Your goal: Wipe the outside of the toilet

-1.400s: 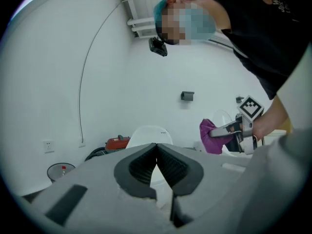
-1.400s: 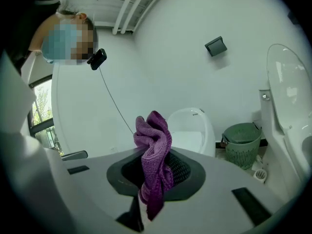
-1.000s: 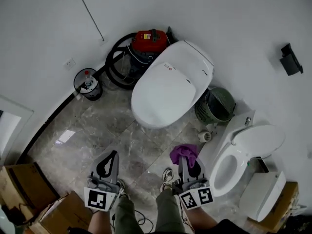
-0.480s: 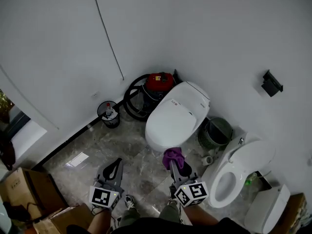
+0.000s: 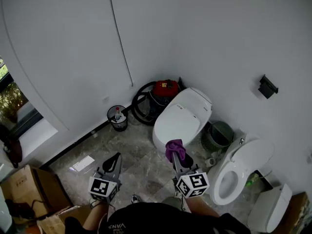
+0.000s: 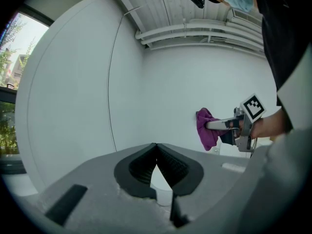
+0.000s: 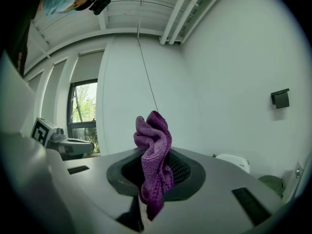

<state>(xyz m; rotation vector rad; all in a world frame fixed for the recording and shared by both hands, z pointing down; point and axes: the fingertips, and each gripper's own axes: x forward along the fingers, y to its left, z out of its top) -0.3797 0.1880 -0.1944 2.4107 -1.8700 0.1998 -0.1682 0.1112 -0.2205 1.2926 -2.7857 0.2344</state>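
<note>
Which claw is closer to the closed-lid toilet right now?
Right. The right claw, shut on the purple cloth, is just short of the front of the closed-lid toilet. The left claw, shut and empty, is farther off, over the floor toward the person's left.

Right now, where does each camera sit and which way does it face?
Head view: on the person's head, looking steeply down at the closed toilet; shows the left gripper, the right gripper and the person's black top.
Left gripper view: on the left gripper, over its shut jaws, toward the white wall; shows the person's hand.
Right gripper view: on the right gripper, over jaws clamping the purple cloth, toward the wall and a window.
Shared: all three show the cloth.
</note>
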